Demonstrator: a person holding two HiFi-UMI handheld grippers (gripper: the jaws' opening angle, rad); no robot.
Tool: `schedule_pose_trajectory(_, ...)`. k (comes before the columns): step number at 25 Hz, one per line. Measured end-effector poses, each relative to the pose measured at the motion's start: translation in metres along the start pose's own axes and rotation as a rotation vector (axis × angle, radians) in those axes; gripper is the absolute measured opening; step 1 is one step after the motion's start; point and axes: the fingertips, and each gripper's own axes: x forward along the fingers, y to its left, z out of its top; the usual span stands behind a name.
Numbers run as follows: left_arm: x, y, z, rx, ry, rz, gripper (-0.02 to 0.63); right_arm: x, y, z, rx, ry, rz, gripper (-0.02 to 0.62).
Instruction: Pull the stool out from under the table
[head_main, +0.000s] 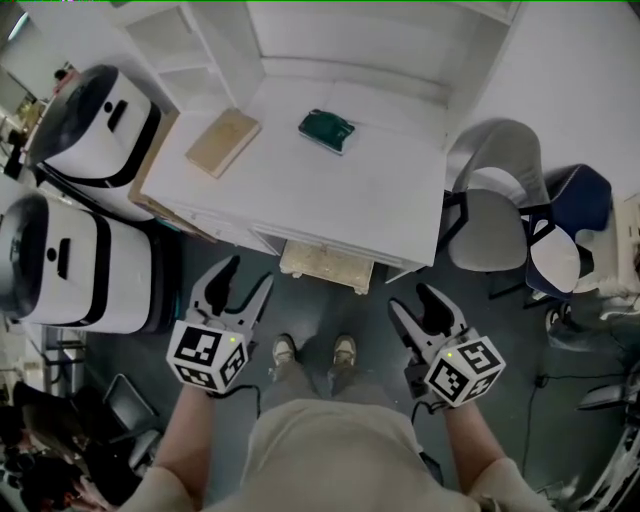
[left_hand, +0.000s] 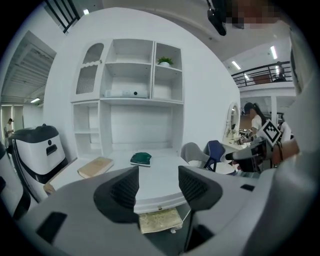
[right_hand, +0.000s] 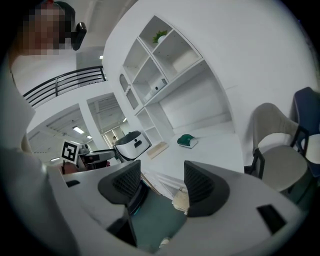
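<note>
Head view, nothing done yet: stool tucked under worktop, only its front peeking out, left hand-held gripper and right hand-held gripper both spread, empty, short of it, whole pull left.

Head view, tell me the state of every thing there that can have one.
Stool: tucked under the table, untouched.
Left claw: open, empty.
Right claw: open, empty.
Book: closed, flat on the table.
Grey chair: empty, beside the table.
</note>
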Motion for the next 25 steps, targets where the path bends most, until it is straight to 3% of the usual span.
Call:
schedule_pose_trajectory(8,0.044,0.017,-0.038,-0.021,0.081,-0.065,0.252,0.032,-0.041,-0.044,0.055,0.071,-0.106,0.284)
schedule_pose_trajectory(13,0.066,0.032,-0.062,0.002,0.134,-0.154,0.258,0.056,-0.053,-0.067,0.102,0.083,-0.183,0.288)
schedule_pose_trajectory(20,0.094,0.058,-0.115,-0.002,0.227,-0.275,0.263,0.091,-0.063,-0.118,0.156,0.098,-0.29,0.298)
schedule_pose_trajectory(25,0.122,0.077,-0.174,-0.022,0.296,-0.333,0.268,0.123,-0.077,-0.16,0.175,0.121,-0.347,0.304)
